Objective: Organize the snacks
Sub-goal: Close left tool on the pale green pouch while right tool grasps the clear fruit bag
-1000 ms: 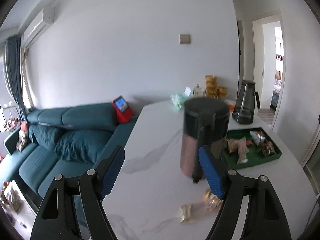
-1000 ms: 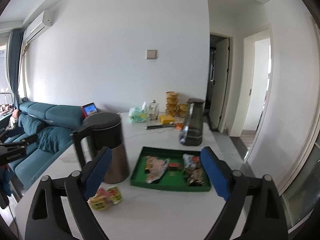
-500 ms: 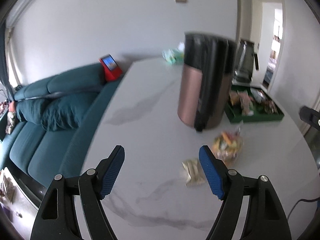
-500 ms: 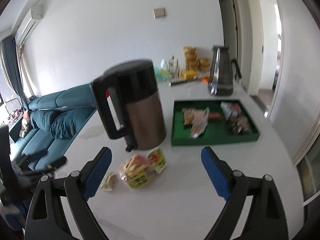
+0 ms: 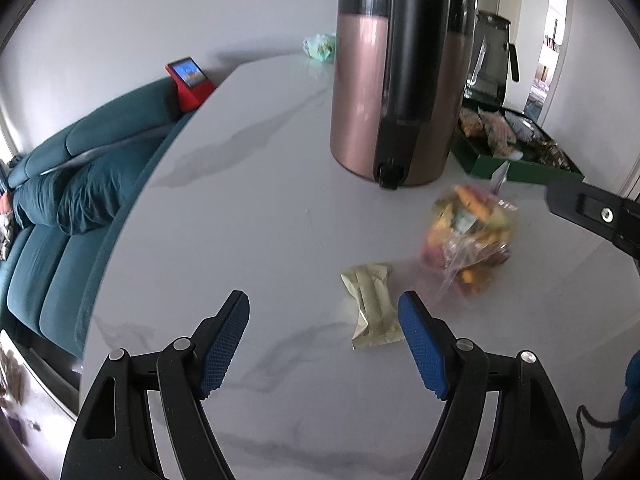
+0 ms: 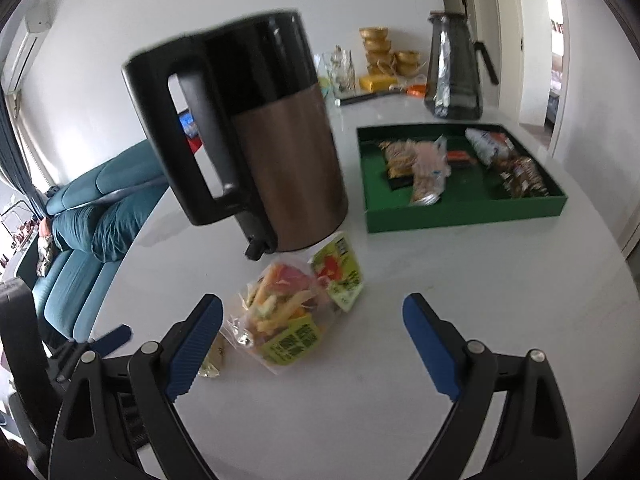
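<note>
A clear bag of colourful snacks (image 6: 298, 308) lies on the white marble table in front of the kettle; it also shows in the left wrist view (image 5: 466, 240). A small pale gold packet (image 5: 374, 310) lies left of the bag, just ahead of my left gripper's right finger; its corner shows in the right wrist view (image 6: 212, 360). A green tray (image 6: 464, 220) holds several snack packets. My left gripper (image 5: 324, 342) is open and empty, low over the table. My right gripper (image 6: 312, 348) is open and empty, with the bag just ahead between its fingers.
A copper and black kettle (image 6: 260, 140) stands right behind the snacks. A dark glass jug (image 6: 454, 68), gold cups (image 6: 384, 52) and small items sit at the table's far end. A teal sofa (image 5: 60, 184) lies beyond the left table edge.
Both grippers have tilted down and moved forward towards the table. The snack bag and gold packet now sit much closer to the fingers. Both stay open.
</note>
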A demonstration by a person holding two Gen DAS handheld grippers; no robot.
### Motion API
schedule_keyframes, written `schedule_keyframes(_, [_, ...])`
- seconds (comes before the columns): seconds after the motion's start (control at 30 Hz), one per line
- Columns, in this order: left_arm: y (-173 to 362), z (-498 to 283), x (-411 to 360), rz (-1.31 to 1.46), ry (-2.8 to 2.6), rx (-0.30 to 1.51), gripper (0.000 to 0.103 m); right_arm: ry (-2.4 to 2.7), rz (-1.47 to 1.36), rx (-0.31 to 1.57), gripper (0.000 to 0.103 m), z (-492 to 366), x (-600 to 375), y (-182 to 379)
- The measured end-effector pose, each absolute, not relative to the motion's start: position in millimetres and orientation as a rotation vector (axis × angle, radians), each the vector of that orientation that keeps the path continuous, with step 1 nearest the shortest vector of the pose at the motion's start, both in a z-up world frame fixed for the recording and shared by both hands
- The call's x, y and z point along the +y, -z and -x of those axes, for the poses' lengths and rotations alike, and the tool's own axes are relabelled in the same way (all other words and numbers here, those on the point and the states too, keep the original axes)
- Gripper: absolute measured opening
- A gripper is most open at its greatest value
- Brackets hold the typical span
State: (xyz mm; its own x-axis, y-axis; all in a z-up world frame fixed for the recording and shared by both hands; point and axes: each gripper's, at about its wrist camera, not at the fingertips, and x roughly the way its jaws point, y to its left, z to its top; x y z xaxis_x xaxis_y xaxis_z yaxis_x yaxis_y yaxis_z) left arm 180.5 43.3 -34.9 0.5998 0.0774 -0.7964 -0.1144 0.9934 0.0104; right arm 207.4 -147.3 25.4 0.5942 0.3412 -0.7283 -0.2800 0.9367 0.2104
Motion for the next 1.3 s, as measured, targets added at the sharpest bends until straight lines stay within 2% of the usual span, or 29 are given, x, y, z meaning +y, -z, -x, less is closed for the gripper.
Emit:
schedule_keyframes(0.43, [59, -196, 43, 0.048, -0.064, 0.974, 0.072, -0.336, -0.106, 0.978, 0.102, -235, -113, 13])
schedule_keyframes(1.3, [67, -211, 55, 0.074, -0.044, 0.996, 0.070, -0.232, -0.201, 1.003, 0.103, -252, -102, 26])
